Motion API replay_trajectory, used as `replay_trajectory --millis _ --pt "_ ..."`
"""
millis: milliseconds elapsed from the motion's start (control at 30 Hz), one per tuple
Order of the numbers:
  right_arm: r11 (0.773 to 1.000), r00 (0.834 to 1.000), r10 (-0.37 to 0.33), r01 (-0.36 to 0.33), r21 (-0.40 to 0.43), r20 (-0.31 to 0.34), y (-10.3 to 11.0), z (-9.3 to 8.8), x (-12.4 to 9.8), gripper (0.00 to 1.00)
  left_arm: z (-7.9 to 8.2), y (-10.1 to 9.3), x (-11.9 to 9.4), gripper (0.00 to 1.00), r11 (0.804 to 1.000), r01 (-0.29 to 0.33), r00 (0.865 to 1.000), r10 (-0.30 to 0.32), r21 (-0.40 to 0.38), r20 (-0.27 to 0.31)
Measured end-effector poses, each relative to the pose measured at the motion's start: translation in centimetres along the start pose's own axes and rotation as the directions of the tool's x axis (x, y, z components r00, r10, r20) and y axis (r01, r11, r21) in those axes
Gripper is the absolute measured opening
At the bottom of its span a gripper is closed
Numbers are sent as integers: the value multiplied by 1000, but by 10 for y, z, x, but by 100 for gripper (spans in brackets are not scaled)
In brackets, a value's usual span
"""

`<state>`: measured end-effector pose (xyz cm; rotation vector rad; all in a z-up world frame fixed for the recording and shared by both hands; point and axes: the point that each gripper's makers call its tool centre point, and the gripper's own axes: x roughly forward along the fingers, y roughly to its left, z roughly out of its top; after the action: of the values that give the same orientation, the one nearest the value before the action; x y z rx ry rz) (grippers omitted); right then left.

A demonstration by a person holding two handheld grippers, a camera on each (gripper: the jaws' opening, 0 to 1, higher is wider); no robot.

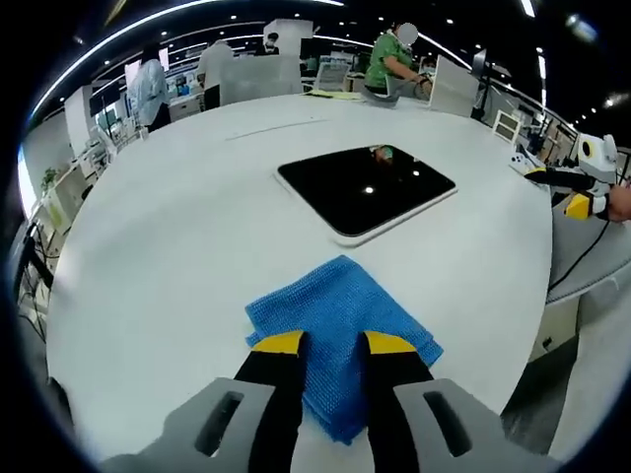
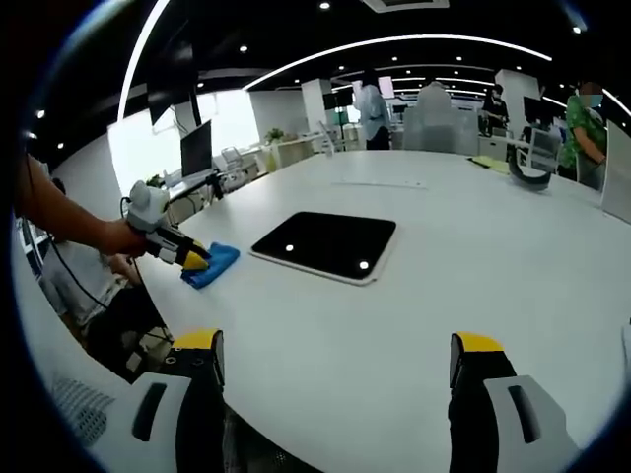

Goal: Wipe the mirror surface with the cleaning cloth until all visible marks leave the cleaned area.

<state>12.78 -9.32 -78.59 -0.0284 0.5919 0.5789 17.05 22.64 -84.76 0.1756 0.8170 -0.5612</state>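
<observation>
— What have you got in front of you, and how will it handle?

— The cloth [image 1: 340,340] lies flat on the table [image 1: 177,246], near the edge closest to me, with my left gripper [image 1: 330,343] right over it. Its jaws stand a little apart with cloth showing between them; whether they pinch any of it I cannot tell. I judge the cloth soft, light and limp, so it will bunch and drag. I would take it at a folded edge or gather a thick wad, not a thin corner. The mirror [image 1: 367,187] sits further in toward the table's middle, apart from the cloth. It looks thin, stiff, slick and breakable, so I'd press gently.

— And your right?

— My right gripper [image 2: 340,360] hangs over the table edge with jaws spread wide, holding nothing.

— Do the views differ?

— The left gripper view gives the cloth's weave up close. The right gripper view shows the left gripper's tips down on the cloth, and the hand [image 2: 123,236] holding it.
</observation>
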Motion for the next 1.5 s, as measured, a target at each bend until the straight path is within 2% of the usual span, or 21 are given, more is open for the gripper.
replay_trajectory --millis 67,133,233,300,333,467,500,533,667,733,767,933,1133,1500 --pt "1000 1000 -1 1 0 -7 0 -2 0 95 1 -2 0 20 1000 3 1000 -3 3 2" --pt "1000 1000 -2 2 4 -10 0 -3 1 95 0 0 0 18 997 -6 1000 7 72 -8" --pt "1000 1000 -2 2 3 -17 0 -5 1 95 0 -2 1 16 997 -8 1000 9 71 -10" --pt "1000 1000 -3 3 5 -18 0 -5 2 95 0 -6 0 7 996 -4 1000 5 93 -10" --pt "1000 1000 -5 6 8 -18 -1 -5 2 95 0 -7 0 6 993 -12 1000 13 119 -7" --pt "1000 1000 -11 11 16 -17 -2 -3 2 95 0 -5 0 6 996 -19 1000 19 83 2" --pt "1000 1000 -13 13 19 -15 -3 -3 2 95 1 -4 0 5 999 -21 1000 20 40 6" --pt "1000 1000 -16 16 22 -13 -4 -2 2 95 1 -3 0 5 999 -20 1000 20 34 5" --pt "999 1000 -26 26 34 -9 -7 -1 2 95 7 -4 -2 4 997 -20 1000 19 68 15" --pt "999 1000 -27 27 32 -13 -8 -2 3 95 10 -3 -3 4 998 -15 1000 14 54 23" --pt "999 1000 -27 27 23 -13 -8 -2 3 95 12 -3 -3 4 999 -9 1000 8 39 27" --pt "999 999 -31 31 24 -11 -9 -3 4 95 29 -1 -10 4 998 -14 998 10 64 65" --pt "999 1000 -25 25 29 -11 -8 -4 3 95 45 3 -12 4 999 -12 996 8 36 93" --pt "1000 1000 -1 1 21 10 -1 1 2 96 82 9 -3 4 1000 -7 992 4 28 130"
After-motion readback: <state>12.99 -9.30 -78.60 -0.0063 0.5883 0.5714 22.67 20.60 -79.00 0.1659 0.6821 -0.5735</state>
